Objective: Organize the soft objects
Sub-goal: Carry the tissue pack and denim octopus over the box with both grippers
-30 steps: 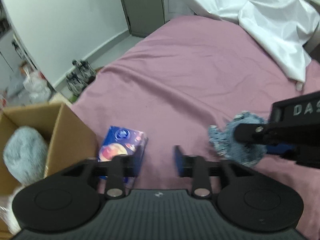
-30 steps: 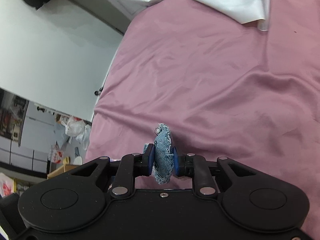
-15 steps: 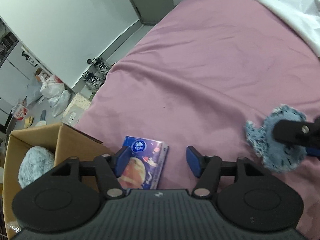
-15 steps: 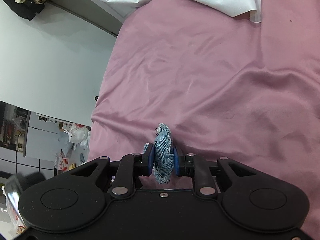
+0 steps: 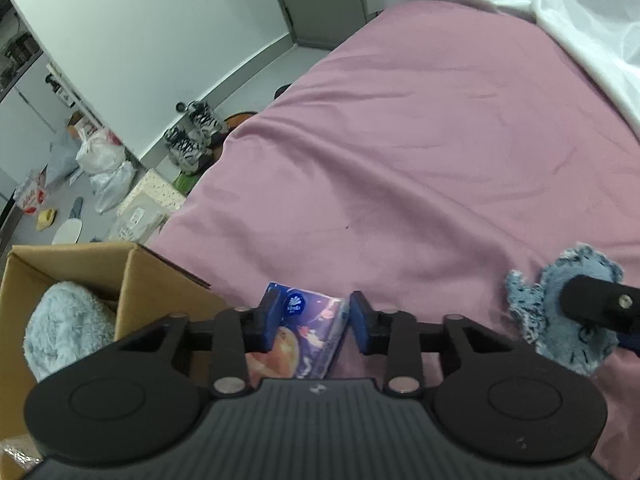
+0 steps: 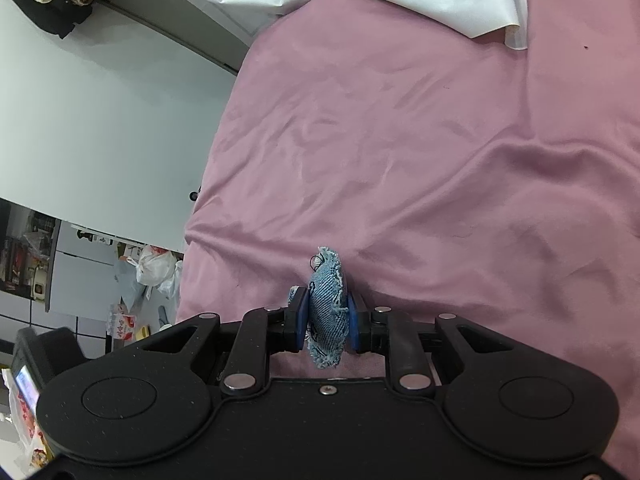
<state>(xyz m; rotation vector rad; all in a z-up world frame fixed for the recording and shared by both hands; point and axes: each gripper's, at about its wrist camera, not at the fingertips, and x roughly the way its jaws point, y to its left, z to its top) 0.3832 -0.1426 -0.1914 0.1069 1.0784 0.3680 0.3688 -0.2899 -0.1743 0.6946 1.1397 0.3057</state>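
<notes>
A blue tissue pack (image 5: 308, 332) with a planet print lies on the pink bed sheet (image 5: 400, 160) next to the box. My left gripper (image 5: 313, 318) straddles it, jaws closing, and both blue pads touch its sides. In the right wrist view, my right gripper (image 6: 326, 318) is shut on a round frayed denim pad (image 6: 326, 308), held on edge just above the sheet. The left wrist view shows the same denim pad (image 5: 560, 320) at the right with a black finger (image 5: 592, 304) of the right gripper on it.
An open cardboard box (image 5: 152, 292) stands at the bed's left edge with a fluffy grey plush (image 5: 68, 328) inside. A white sheet (image 5: 580, 20) lies crumpled at the far right of the bed. Shoes (image 5: 192, 136) and bags (image 5: 104, 160) litter the floor.
My left gripper has shifted left over the tissue pack, opened wider, then closed its pads onto the pack. The right gripper has stayed put with the denim pad.
</notes>
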